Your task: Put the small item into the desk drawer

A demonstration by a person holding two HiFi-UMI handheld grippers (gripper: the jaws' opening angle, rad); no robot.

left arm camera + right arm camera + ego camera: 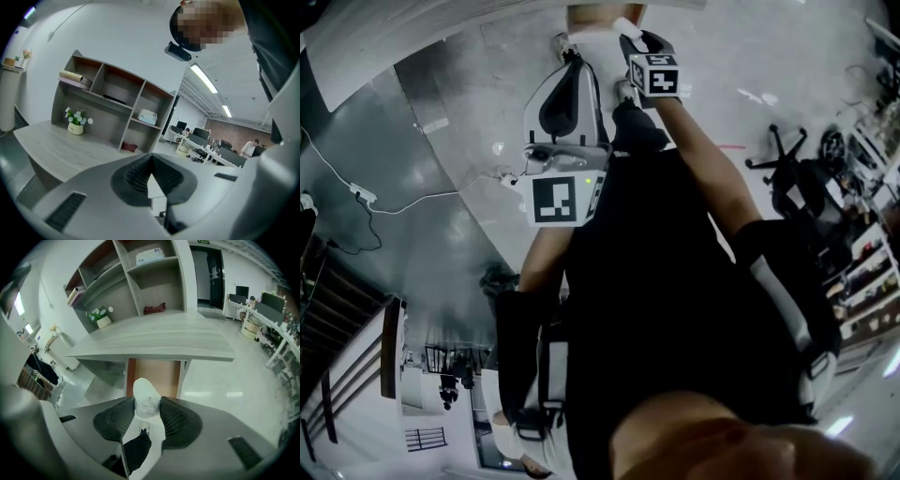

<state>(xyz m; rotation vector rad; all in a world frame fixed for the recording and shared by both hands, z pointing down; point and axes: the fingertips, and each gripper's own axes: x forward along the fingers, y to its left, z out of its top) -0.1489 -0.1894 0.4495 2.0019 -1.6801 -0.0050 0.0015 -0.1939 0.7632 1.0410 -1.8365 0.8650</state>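
Note:
My right gripper [146,398] is shut on a small white rounded item [146,392], which sticks out past the jaw tips. It points at a grey wood-grain desk [159,341] a short way ahead. An orange-brown panel [152,376] shows under the desktop; I cannot make out a drawer front. My left gripper [150,163] has its jaws closed with nothing between them, and it is raised toward the desk [61,145] from the side. In the head view both grippers are held out in front of the person, the left [569,47] beside the right [630,33].
An open shelf unit [136,282] stands on the desk with a flower pot [101,317], a dark red item [154,309] and a white box [150,256]. A cable [403,202] crosses the shiny floor; an office chair [773,155] stands right. Workstations with people fill the background.

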